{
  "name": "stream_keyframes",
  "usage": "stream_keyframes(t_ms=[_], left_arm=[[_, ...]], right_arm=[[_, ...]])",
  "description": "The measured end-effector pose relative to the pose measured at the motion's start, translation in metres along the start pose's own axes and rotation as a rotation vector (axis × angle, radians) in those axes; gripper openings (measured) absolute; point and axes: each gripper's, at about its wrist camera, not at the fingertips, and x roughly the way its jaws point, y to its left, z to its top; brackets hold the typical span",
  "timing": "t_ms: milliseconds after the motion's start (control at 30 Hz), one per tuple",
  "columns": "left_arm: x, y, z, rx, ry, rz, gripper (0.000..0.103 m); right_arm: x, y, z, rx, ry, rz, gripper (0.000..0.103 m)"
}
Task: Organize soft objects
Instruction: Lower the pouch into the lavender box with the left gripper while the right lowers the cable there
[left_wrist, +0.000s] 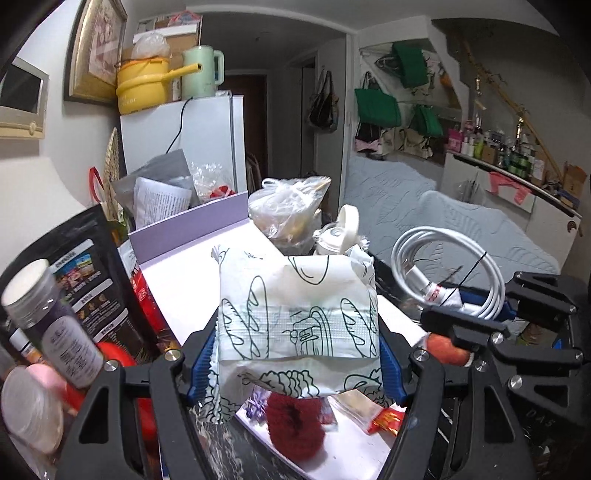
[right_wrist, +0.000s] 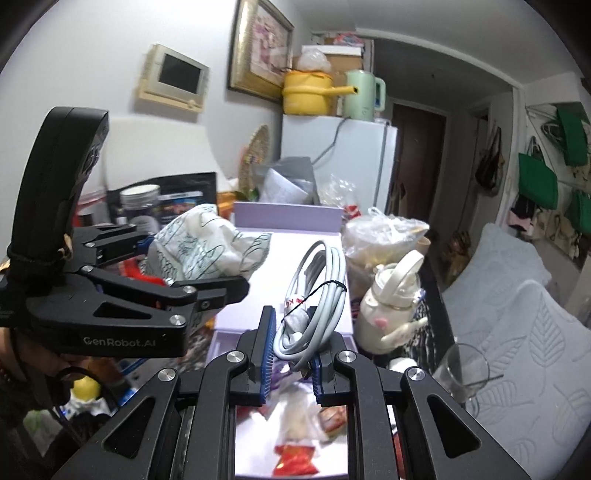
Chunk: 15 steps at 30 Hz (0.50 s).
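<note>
With the left gripper (left_wrist: 297, 354) clamped on the printed cloth bag (left_wrist: 297, 317) at centre frame and the right gripper (right_wrist: 291, 363) pinching the coiled white cable (right_wrist: 314, 299) (only one edge), the coil may slip.

Left gripper (left_wrist: 297, 354) clamped a folded white cloth bag (left_wrist: 297, 317) with green bread drawings, blue pads pressing both sides. Bag was held above an open lilac box (left_wrist: 192, 236); a dark red fluffy item (left_wrist: 293, 421) and red wrappers (left_wrist: 386, 421) lay on the box's white surface below. Right gripper (left_wrist: 476, 310) sat to the right, gripping a coiled white cable (left_wrist: 448, 269). Jar (left_wrist: 51, 325) and black pouch (left_wrist: 92, 280) at left, blurred.
</note>
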Motion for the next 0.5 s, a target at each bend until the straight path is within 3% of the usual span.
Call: stream_keyframes(t_ms=[200,500], left_arm=[[0.044,0.008,0.005,0.004,0.065,0.013,0.072],[0.096,0.003,-0.011,0.02,0.179,0.01,0.072]], right_arm=[[0.038,-0.021,0.001,0.026,0.071,-0.026,0.017],[0.076,-0.037,-0.022,0.059,0.176,-0.042,0.017]])
